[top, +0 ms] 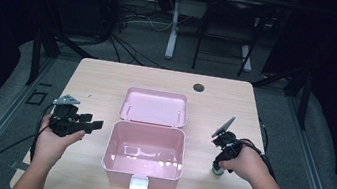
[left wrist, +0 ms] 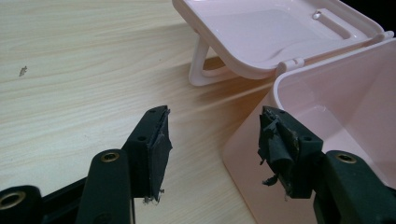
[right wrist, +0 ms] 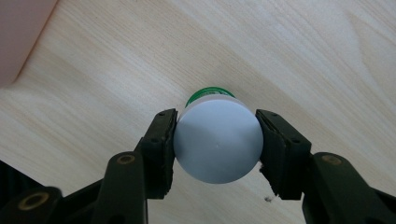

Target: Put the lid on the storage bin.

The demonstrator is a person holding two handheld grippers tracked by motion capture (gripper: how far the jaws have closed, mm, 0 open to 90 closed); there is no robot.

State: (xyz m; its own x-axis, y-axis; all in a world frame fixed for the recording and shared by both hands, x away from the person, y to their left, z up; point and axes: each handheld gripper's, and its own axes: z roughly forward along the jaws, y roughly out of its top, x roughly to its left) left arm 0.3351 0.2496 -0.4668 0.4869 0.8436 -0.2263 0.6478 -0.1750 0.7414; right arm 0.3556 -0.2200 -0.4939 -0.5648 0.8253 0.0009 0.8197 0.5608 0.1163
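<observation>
1. Nearest you, at the desk's [top: 109, 73] near edge, the pink box [top: 143, 157] stands open and holds nothing you can see; its lid [top: 154, 106] lies back toward the far edge.
2. Your right gripper [right wrist: 215, 140] points down, its jaws clamped on the white cap of a small jar [right wrist: 217, 140] with a green body, standing near the desk's right edge, just beside the box.
3. Your left gripper [left wrist: 212, 144] hovers wide apart and holds nothing, close to the box's left wall.
4. Bare wood lies open at the far left corner.
</observation>
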